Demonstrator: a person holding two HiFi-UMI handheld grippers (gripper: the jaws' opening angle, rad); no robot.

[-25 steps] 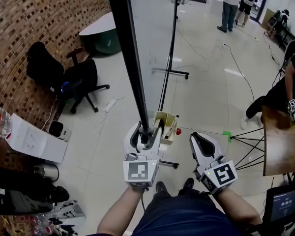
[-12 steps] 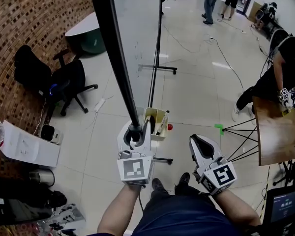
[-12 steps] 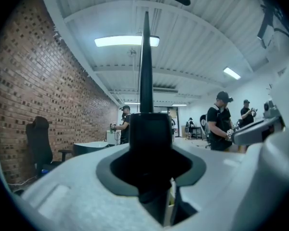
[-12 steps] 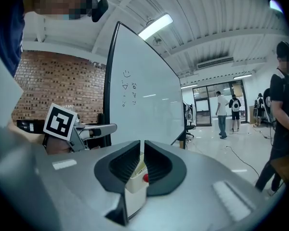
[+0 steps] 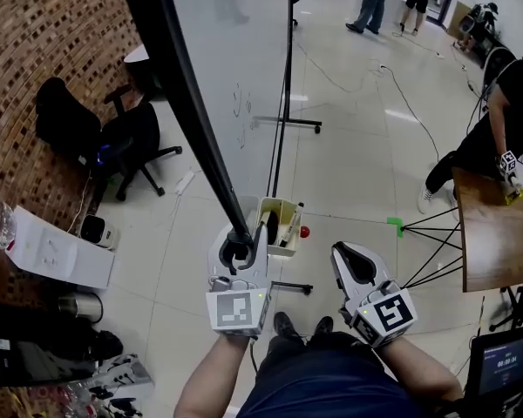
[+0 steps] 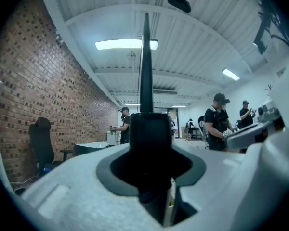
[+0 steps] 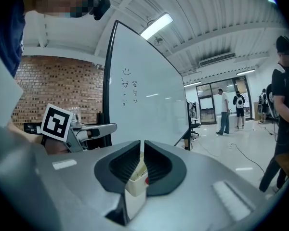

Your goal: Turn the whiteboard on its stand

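Observation:
The whiteboard [image 5: 235, 50] stands on its wheeled stand, with a black frame edge [image 5: 192, 120] running down to its lower corner. My left gripper [image 5: 241, 249] is shut on that black frame corner [image 6: 147, 138], which fills the space between its jaws in the left gripper view. My right gripper [image 5: 353, 268] hangs to the right of the board, shut with nothing between its jaws. In the right gripper view the white board face [image 7: 149, 100] with small marks rises ahead, and the left gripper [image 7: 82, 131] shows at the left.
A pen tray [image 5: 279, 225] with markers and a red ball hangs under the board. A black office chair [image 5: 126, 142] stands by the brick wall at left. A wooden board on a tripod [image 5: 492, 233] and a crouching person [image 5: 484, 142] are at right. Cables cross the floor.
The board's black frame edge has swung leftward in the head view, showing more of the white face. My left gripper stays clamped on the corner and both hands have shifted slightly.

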